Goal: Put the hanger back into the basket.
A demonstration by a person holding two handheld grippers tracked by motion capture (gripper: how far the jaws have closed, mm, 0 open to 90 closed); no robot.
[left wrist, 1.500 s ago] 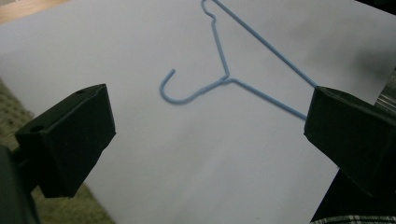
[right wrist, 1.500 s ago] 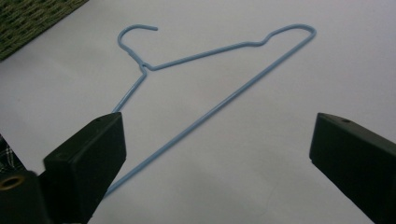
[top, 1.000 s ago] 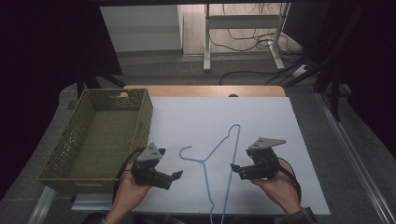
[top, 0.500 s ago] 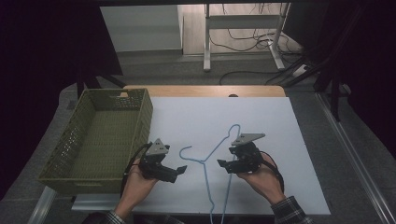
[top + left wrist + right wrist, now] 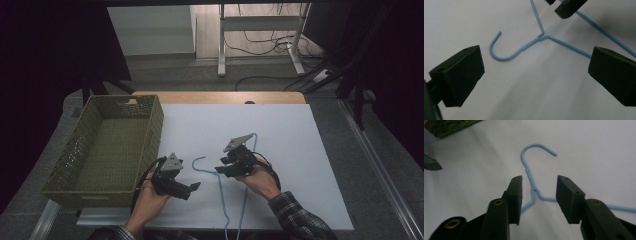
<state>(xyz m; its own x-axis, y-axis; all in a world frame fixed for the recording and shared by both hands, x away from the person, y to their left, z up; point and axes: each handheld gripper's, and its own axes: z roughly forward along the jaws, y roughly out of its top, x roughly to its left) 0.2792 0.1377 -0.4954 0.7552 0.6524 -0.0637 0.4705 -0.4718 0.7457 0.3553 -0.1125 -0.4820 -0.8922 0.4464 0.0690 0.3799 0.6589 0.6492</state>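
A thin blue wire hanger point(image 5: 235, 192) lies flat on the white table point(image 5: 300, 150), its hook point(image 5: 499, 50) curling toward the left, its twisted neck just below the hook; the right gripper point(image 5: 539, 195) stands with jaws parted to either side of that neck, not yet closed on it; the left gripper point(image 5: 192, 187) hovers near the hook with jaws spread wide, holding nothing; a green woven basket point(image 5: 75, 150) at the table's left edge sits empty.
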